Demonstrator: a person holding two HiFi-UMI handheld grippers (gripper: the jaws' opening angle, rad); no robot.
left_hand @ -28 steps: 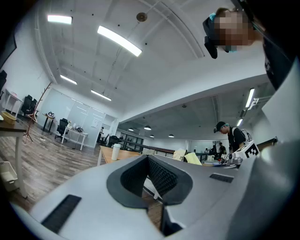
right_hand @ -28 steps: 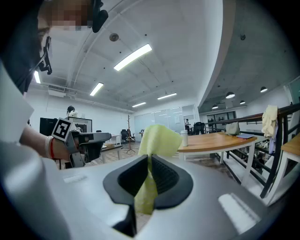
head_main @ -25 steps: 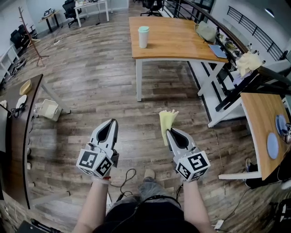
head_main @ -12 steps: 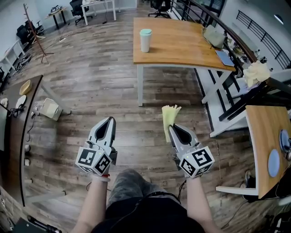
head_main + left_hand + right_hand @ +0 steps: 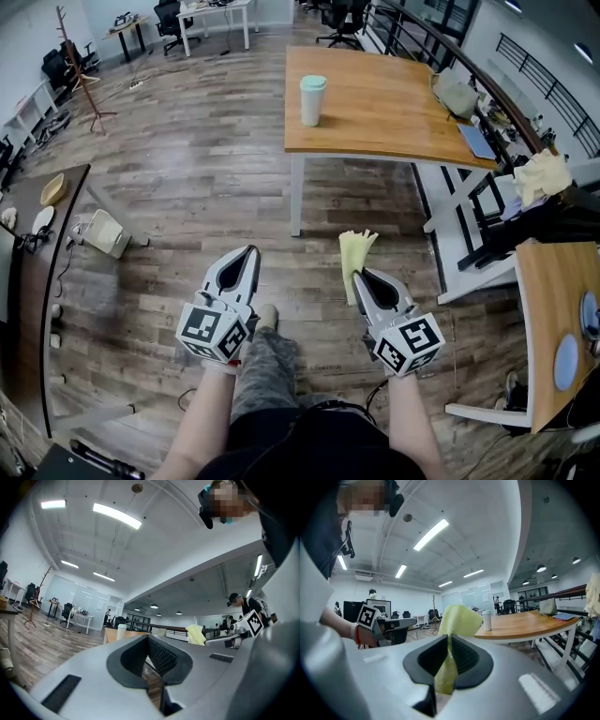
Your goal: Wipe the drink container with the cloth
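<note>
At the top of the head view, toward twelve o'clock, the drink container (image 5: 312,99) stands near the left edge of a wooden counter (image 5: 403,117), well apart from both grippers. We hold the left gripper (image 5: 249,252) and the right gripper (image 5: 362,275) level over the plank floor (image 5: 169,187), each aimed at about twelve o'clock. A yellow cloth (image 5: 355,257) juts out of the right one. We judge this to be the approach step, with the cloth in hand and no wiping begun.

Along the left gripper view, the jaws are clenched together with nothing between them. The container (image 5: 122,632) shows small at about eleven o'clock beyond them, upright on the counter edge.

Along the right gripper view, the jaws are clamped on the cloth (image 5: 458,619), which runs through the gap and fans out past the tips. Its long axis follows the gripper's own line, free end forward. The container (image 5: 486,620) sits at one o'clock past the cloth. Its long axis is vertical, with a pale green lid on top.

Next, we reckon, we must close the gap to the counter and lay the cloth's free end against the container's wall. The left gripper would probably have to open to steady the body, since a tall, narrow cup may tip under a sideways rub.
</note>
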